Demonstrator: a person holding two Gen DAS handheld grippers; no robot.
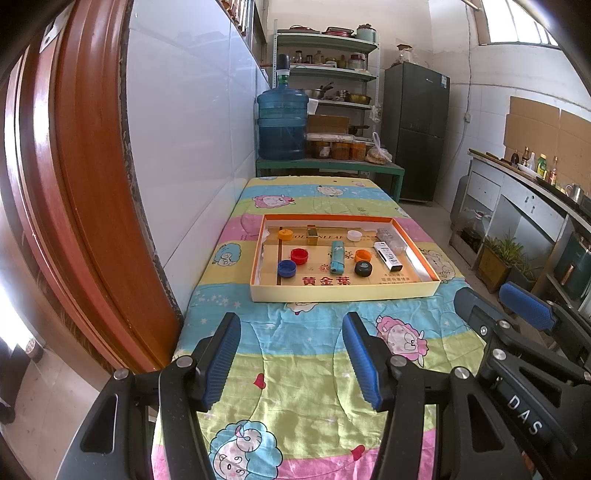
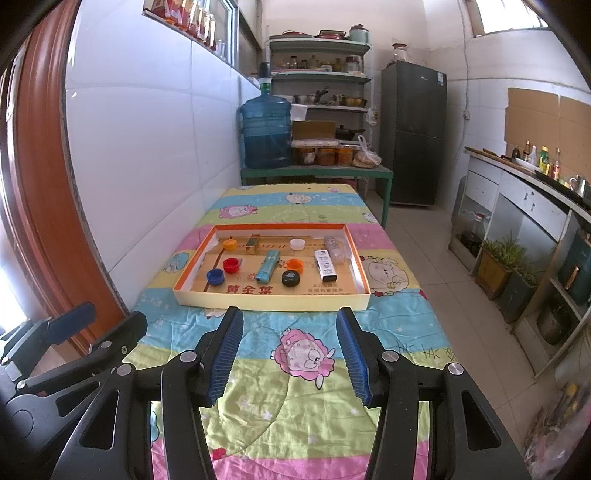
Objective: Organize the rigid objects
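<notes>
The left wrist view catches the right gripper (image 1: 517,317) at about 3 o'clock, one blue pad and the black frame marked DAS; the right wrist view in turn shows the left gripper (image 2: 92,325) at about 9 o'clock, its two fingers apart. Only the right wrist view takes in the row of red packets (image 2: 184,16) on the high ledge at 11 o'clock.

Both grippers hover over the cartoon bedsheet (image 1: 295,369) with fingers spread wide and nothing between them: the left gripper (image 1: 291,358) and the right gripper (image 2: 290,354).

The shallow tray (image 1: 343,290) lies on the sheet at 12 o'clock from each gripper, well apart from the fingertips. Inside it, from the left view: a yellow cap (image 1: 285,234), a gold block (image 1: 313,235), a white cap (image 1: 354,235), a red cap (image 1: 299,255), a blue cap (image 1: 286,268), a teal lighter (image 1: 336,257), an orange cap (image 1: 362,255), a black cap (image 1: 363,268), a white stick with a black end (image 1: 388,256) and a clear packet (image 1: 390,238) toward the tray's 3 o'clock side
</notes>
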